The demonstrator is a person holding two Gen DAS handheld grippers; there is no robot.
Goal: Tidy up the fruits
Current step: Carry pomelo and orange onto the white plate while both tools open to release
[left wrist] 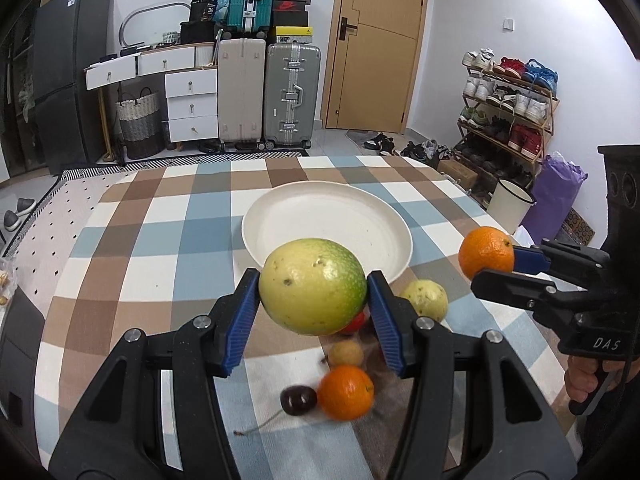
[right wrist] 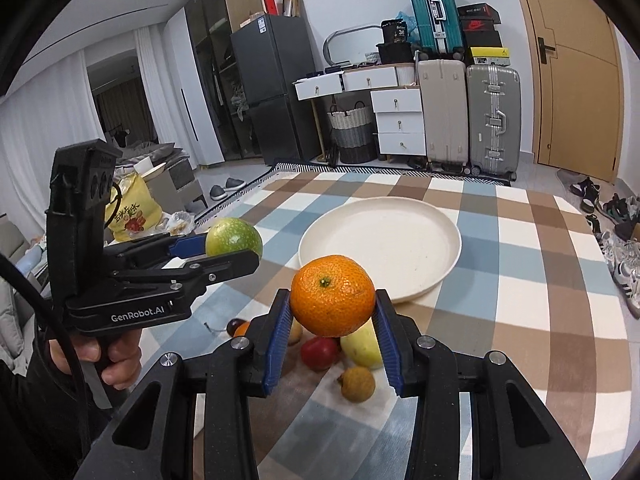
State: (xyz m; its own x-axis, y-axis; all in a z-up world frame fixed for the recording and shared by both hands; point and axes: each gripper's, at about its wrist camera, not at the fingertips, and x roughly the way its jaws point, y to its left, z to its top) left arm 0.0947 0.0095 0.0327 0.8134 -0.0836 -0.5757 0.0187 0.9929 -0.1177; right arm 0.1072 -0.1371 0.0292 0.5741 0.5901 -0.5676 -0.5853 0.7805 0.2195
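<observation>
My left gripper is shut on a large green-yellow fruit and holds it above the table, just in front of the empty cream plate. It also shows in the right wrist view. My right gripper is shut on an orange, held in the air near the plate's front edge. On the cloth below lie a second orange, a dark cherry, a yellow-green fruit, a red fruit and a small brown fruit.
The table wears a blue, brown and white checked cloth. A yellow bag sits beyond its left edge. Suitcases, white drawers, a shoe rack and a door stand behind.
</observation>
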